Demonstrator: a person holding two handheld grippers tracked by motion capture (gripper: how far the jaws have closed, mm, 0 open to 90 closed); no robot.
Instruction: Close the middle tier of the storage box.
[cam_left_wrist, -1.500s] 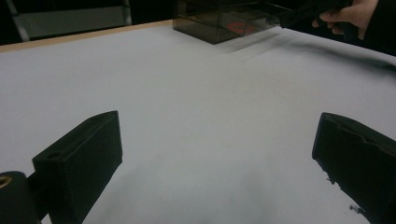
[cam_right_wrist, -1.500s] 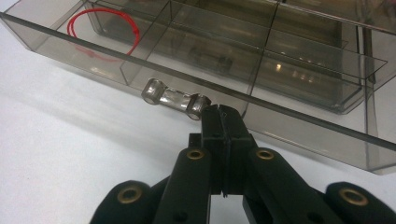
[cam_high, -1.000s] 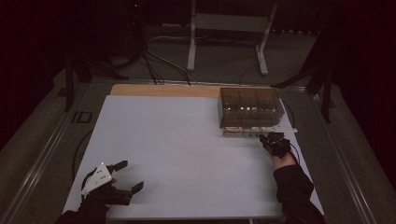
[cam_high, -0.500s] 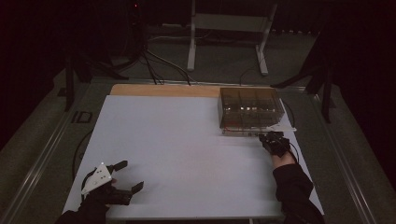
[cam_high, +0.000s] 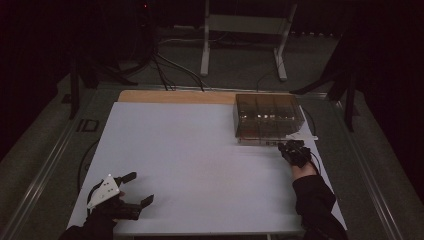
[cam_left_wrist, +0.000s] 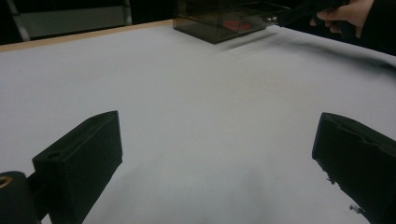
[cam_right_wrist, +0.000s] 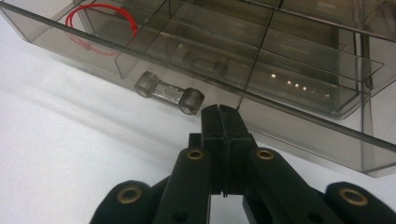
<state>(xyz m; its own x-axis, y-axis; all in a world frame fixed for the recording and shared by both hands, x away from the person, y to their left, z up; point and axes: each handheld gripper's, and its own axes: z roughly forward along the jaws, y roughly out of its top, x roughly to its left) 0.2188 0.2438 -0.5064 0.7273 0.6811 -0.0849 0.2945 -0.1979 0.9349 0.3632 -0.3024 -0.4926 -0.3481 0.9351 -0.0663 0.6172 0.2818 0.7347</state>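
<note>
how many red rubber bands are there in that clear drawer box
1. The red rubber band lies in the end compartment of the pulled-out drawer, beyond its handle from the shut right gripper. The box's smoky walls may hide more.

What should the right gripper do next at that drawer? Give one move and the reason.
Probably open the jaws and shift toward the drawer handle. The right gripper is shut on nothing, its tips at the smoky drawer's front just beside the handle, so it cannot pull yet. The left gripper rests open, far off.
</note>
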